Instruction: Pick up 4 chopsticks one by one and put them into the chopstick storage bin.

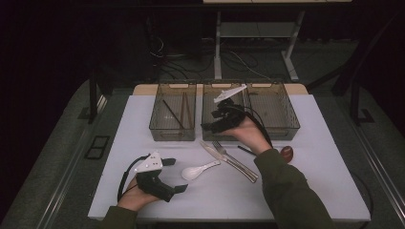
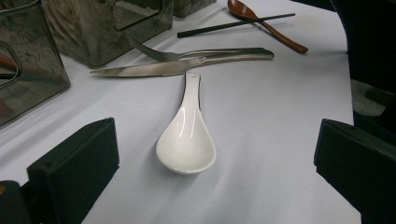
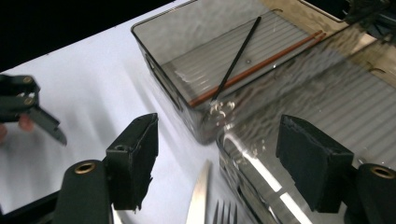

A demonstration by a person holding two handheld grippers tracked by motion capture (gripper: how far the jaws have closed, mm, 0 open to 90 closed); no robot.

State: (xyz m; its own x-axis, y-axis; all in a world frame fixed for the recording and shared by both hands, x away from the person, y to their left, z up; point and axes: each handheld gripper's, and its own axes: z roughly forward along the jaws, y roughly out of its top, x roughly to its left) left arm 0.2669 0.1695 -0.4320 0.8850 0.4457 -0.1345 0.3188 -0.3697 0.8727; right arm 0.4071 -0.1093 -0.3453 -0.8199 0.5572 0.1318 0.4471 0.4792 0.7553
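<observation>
Overhead, two forearms reach in over a white table. Low on the person's left, the left gripper rests with its tongs spread wide and empty, aimed at a white spoon lying just ahead on the tabletop. Farther away, the right gripper hovers above the near edge of the middle bin, tongs spread and holding nothing. Three clear bins sit side by side at the back. One, the left bin, holds chopsticks, one black and two brown. Between spoon and right arm lie a knife and fork.
</observation>
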